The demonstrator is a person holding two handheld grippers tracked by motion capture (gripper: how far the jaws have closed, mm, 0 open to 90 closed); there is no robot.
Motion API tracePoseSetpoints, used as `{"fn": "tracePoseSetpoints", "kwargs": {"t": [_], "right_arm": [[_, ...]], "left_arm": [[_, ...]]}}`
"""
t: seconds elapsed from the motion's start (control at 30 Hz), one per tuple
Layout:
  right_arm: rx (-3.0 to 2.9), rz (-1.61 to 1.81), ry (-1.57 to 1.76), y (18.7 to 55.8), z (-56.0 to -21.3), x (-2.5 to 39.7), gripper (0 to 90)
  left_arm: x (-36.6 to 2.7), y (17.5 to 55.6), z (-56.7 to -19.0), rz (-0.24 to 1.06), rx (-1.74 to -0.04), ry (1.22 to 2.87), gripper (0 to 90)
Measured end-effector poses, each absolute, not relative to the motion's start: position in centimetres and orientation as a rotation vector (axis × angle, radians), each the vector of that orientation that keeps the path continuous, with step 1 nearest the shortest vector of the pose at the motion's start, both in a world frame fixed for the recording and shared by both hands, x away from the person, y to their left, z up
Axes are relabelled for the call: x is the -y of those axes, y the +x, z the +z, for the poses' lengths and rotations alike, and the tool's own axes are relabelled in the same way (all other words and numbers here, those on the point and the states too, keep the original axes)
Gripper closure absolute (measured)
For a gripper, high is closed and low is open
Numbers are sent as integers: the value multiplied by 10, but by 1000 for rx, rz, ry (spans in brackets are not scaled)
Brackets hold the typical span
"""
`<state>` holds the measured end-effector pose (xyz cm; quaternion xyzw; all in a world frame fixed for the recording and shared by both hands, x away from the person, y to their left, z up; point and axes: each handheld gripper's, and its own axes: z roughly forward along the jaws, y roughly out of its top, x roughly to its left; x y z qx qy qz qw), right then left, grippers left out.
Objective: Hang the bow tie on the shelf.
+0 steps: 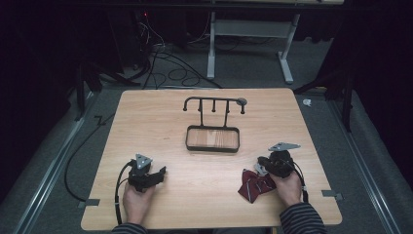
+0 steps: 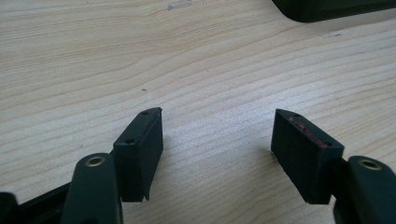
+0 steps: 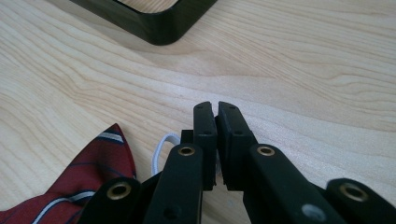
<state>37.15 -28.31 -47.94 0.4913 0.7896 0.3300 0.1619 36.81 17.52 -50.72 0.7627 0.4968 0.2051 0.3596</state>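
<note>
Nearby, left gripper (image 1: 157, 174) jaws wide, empty, right gripper (image 3: 216, 122) jaws closed on white loop (image 3: 161, 145), striped red tie (image 1: 254, 185) bunched.

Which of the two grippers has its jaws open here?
The left gripper: its jaws stand wide apart over bare wood, while the right gripper has its jaws pressed together.

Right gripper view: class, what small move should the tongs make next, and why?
Probably lift the right tongs slightly: they're shut beside the white cord loop of the red striped bow tie, and whether they pinch it is unclear.
</note>
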Motion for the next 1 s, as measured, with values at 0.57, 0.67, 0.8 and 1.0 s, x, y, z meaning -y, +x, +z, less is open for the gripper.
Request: {"fn": "tracePoseSetpoints", "kwargs": {"t": [0.57,0.67,0.8,1.0], "right_arm": [[-2256,1097,1275,360,-438,272,882],[-2264,1119,1251,359,-431,270,882],[-2267,1152,1219,357,-421,267,882],[-2272,1194,1180,355,-407,263,882]], "left_arm": [[-175,368,-507,529,-1281,1966,345],[-175,368,-507,527,-1281,1966,346],[-175,368,-507,527,-1282,1964,346],[-175,368,-507,527,-1282,1964,346]]}}
